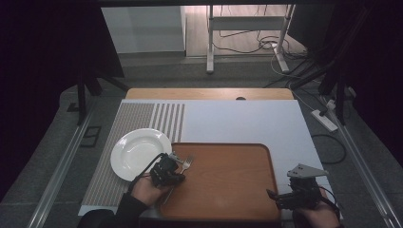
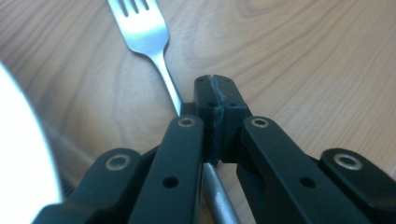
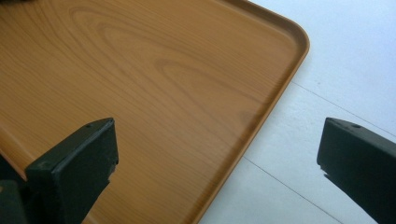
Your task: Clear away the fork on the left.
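At the near right corner of the wooden tray (image 1: 228, 185), the right gripper (image 3: 217, 158) is held with its jaws spread wide and nothing between them; in the right gripper view one jaw hangs over the tray's surface and the other over the white mat (image 3: 355, 56) beside the rim.

At the near left, the left gripper (image 2: 215, 100) is seen pressed shut, its pads meeting face to face. The fork (image 2: 156, 56) lies flat on the tray just beside those closed pads, its handle running under the left jaw link and its tines pointing away toward the far side. Whether the handle is nipped at the pads' lower edge cannot be told; from the left gripper view the pads appear to have closed next to it, not around it.

The fork is judged to be light, stiff and smooth: being thin polished metal lying flat on a slick tray, it is likely to slide or pivot when pinched. A hold across the narrow neck or mid-handle, edge to edge, would be the safest.

Just left of the fork, the white plate (image 1: 140, 153) rests on the striped placemat (image 1: 119, 142), its rim close to the tray's edge. Farther off, bare mat extends to the table's far edge (image 1: 209, 93).
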`<state>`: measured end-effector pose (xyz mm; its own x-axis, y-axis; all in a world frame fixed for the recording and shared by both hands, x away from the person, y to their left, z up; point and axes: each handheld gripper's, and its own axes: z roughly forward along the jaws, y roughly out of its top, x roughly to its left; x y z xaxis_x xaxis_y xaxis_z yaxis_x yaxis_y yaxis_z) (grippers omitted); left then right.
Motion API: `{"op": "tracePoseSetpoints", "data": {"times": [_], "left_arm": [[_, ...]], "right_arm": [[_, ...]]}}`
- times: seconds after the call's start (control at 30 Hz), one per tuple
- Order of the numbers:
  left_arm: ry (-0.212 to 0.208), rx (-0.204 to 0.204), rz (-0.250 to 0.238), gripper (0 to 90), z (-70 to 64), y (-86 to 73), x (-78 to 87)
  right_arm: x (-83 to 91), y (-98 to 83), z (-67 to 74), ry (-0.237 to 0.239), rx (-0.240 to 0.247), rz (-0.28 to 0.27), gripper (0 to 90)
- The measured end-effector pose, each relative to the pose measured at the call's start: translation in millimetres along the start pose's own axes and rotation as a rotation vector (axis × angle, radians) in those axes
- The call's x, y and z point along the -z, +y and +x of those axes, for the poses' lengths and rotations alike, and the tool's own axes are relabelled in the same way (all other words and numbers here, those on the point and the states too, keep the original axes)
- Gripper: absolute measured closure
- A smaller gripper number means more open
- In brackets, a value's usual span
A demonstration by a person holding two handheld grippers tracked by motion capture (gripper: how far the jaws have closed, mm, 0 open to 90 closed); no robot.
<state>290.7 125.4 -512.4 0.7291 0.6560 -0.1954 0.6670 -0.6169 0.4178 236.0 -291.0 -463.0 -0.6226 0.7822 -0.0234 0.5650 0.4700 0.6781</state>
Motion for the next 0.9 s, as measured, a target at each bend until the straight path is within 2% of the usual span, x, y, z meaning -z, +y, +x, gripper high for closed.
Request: {"op": "tracePoseSetpoints", "data": {"times": [0.43, 0.67, 0.83, 0.9], "left_arm": [[0.019, 0.055, 0.004, 88.4, 18.6, -7.2, 6.6], [0.026, 0.073, 0.002, 87.9, 23.5, -9.5, 8.5], [0.005, 0.044, -0.046, 79.4, 19.0, -7.5, 12.1], [0.0, 0.028, -0.066, 71.7, 16.9, -6.9, 12.9]], "right_arm": [[0.0, 0.0, 0.2, -0.001, 0.002, 0.0, 0.0], [0.0, 0.0, 0.0, 0.001, 0.0, 0.0, 0.0], [-0.1, -0.1, 0.0, 0.003, -0.001, -0.002, 0.0], [0.0, -0.1, 0.0, 0.001, 0.002, 0.0, 0.0]]}}
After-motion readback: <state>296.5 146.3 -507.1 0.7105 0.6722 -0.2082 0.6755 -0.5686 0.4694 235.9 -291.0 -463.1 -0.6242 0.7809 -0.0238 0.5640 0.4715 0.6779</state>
